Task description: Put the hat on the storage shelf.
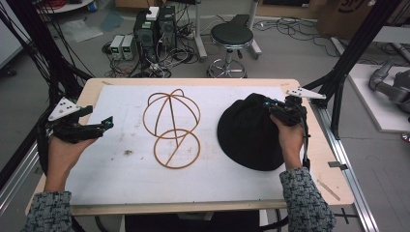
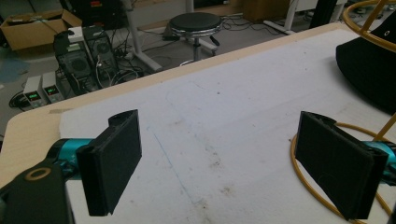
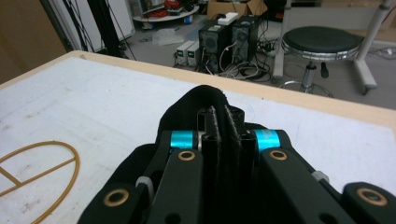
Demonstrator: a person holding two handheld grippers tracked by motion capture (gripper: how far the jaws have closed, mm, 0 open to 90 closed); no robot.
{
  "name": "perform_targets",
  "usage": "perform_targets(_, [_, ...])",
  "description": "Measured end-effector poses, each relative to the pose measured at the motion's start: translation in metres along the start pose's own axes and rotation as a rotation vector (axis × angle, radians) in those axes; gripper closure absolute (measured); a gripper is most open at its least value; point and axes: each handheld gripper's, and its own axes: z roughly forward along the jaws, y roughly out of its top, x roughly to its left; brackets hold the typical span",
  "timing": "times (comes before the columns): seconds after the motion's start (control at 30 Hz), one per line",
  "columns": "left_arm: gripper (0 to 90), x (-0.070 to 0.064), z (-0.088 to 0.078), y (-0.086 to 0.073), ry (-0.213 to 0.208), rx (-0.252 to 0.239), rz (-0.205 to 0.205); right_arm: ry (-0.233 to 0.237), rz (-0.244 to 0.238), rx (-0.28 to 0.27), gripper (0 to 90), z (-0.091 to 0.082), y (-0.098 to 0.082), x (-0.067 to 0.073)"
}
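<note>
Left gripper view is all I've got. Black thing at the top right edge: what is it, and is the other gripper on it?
Observer: It's a black hat lying on the white mat. The right gripper is at its far right edge.
Operator: Holding it or just near it?
Observer: Holding. In the right gripper view the jaws are shut on a fold of the hat's fabric.
Operator: And the yellow hoop by my right jaw?
Observer: It's the base ring of a wire hat stand; a wire dome rises from it, with nothing on it.
Operator: Where's my gripper relative to it?
Observer: The left gripper is left of the stand, open, apart from it.
</note>
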Motion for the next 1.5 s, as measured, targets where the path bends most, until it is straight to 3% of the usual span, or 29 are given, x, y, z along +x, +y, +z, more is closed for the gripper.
perform_targets(0.4, [15.3,0.000,-0.001,0.000,0.003,0.001,0.002,0.070,-0.047,-0.070,86.1,-0.026,0.037,0.017])
perform_targets(1.0, [15.3,0.000,-0.002,-0.001,0.007,0.005,0.009,0.219,-0.081,-0.190,86.0,-0.063,0.120,0.037])
perform_targets(1.27, [15.4,0.002,-0.004,-0.001,0.013,0.004,0.007,0.274,-0.062,-0.274,86.0,-0.080,0.150,0.041])
perform_targets(1.5, [15.4,0.001,-0.004,0.000,0.012,0.002,0.007,0.326,-0.061,-0.308,85.9,-0.083,0.166,0.052])
